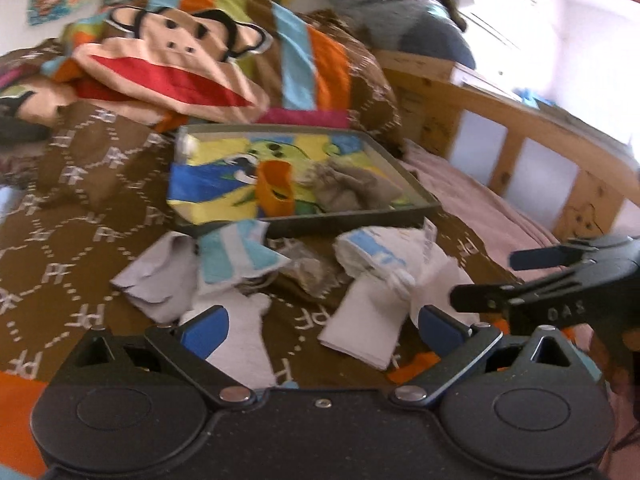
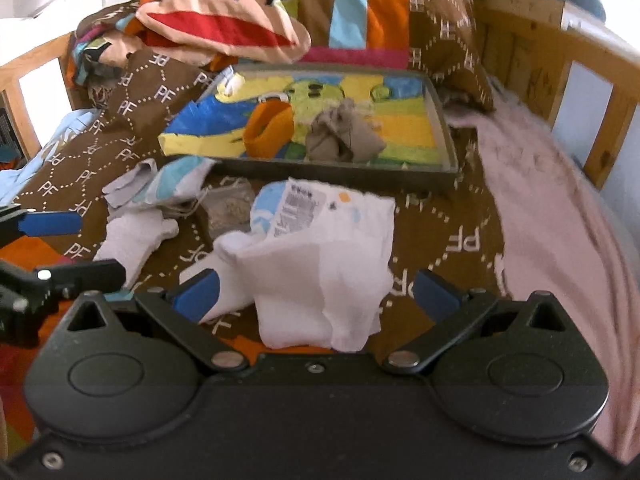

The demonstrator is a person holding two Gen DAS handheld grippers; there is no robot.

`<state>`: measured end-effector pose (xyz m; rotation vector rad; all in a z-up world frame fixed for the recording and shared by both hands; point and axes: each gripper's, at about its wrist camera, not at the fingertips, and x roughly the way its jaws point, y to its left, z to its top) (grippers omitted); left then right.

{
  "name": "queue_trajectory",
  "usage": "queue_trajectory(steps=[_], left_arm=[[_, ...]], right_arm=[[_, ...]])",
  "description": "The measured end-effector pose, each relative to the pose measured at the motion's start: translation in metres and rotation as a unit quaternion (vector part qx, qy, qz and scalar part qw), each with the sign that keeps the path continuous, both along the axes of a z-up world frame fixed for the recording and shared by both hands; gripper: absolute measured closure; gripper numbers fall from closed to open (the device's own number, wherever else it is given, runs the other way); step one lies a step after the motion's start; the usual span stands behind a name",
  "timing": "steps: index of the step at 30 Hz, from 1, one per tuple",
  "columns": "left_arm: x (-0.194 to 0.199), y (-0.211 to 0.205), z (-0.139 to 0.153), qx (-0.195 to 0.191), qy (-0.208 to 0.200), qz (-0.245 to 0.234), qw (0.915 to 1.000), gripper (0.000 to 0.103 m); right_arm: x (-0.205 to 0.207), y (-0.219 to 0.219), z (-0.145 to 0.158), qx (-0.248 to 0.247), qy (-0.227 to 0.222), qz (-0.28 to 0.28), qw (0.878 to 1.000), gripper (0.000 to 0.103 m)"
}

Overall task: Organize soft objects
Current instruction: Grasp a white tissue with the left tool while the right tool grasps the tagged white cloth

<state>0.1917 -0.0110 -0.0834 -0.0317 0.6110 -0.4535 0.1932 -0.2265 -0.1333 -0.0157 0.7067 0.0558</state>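
Two tongs are open and hold nothing; the right tongs (image 2: 316, 298) are nearer to the white cloth (image 2: 320, 264), which lies on the bed directly at 12 o'clock between the spread fingers, its long axis running toward the tray (image 2: 336, 168). The left tongs (image 1: 320, 326) face a white sock (image 1: 244, 336) at 11 o'clock. I judge that room is open toward the tray at 12 o'clock, with the bed rail (image 2: 560, 40) at 2 o'clock.

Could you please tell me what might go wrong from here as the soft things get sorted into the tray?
The right claw is open around the white cloth, which is loosely bunched, so a grab may catch only one layer and drag. The left claw sits close beside it and they could bump. The tray rests on rumpled bedding and may tip.
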Motion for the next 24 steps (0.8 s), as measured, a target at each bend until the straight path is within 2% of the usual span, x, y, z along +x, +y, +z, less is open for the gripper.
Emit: queue_trajectory(steps=[6,8,11,13,19,21,23,24], left_arm=[[0.017,-0.009,-0.016,-0.001,0.014,-0.054,0.9985,0.007],[0.023,-0.015,-0.022,0.006,0.019,-0.073,0.9972,0.009],[0.033,-0.023,-0.029,0.015,0.026,-0.098,0.9947,0.013],[0.041,-0.027,-0.034,0.018,0.034,-0.108,0.9935,0.016],[0.059,-0.035,-0.044,0.018,0.061,-0.12,0.9908,0.025],[0.062,-0.039,-0.047,0.025,0.071,-0.125,0.9893,0.038],[0.064,-0.042,-0.05,0.034,0.076,-0.122,0.9891,0.049],[0.064,-0.043,-0.051,0.034,0.076,-0.121,0.9891,0.052]], right_arm=[[0.008,-0.005,-0.021,0.025,0.015,0.018,0.999,0.012],[0.012,-0.004,-0.027,0.027,0.021,0.021,0.999,0.023],[0.019,-0.006,-0.032,0.032,0.028,0.025,0.999,0.034],[0.025,-0.009,-0.036,0.037,0.035,0.026,0.998,0.036],[0.028,-0.008,-0.044,0.034,0.045,0.027,0.998,0.054],[0.03,-0.01,-0.046,0.033,0.05,0.023,0.998,0.06],[0.03,-0.012,-0.046,0.034,0.049,0.019,0.998,0.073],[0.03,-0.013,-0.046,0.035,0.048,0.017,0.998,0.075]])
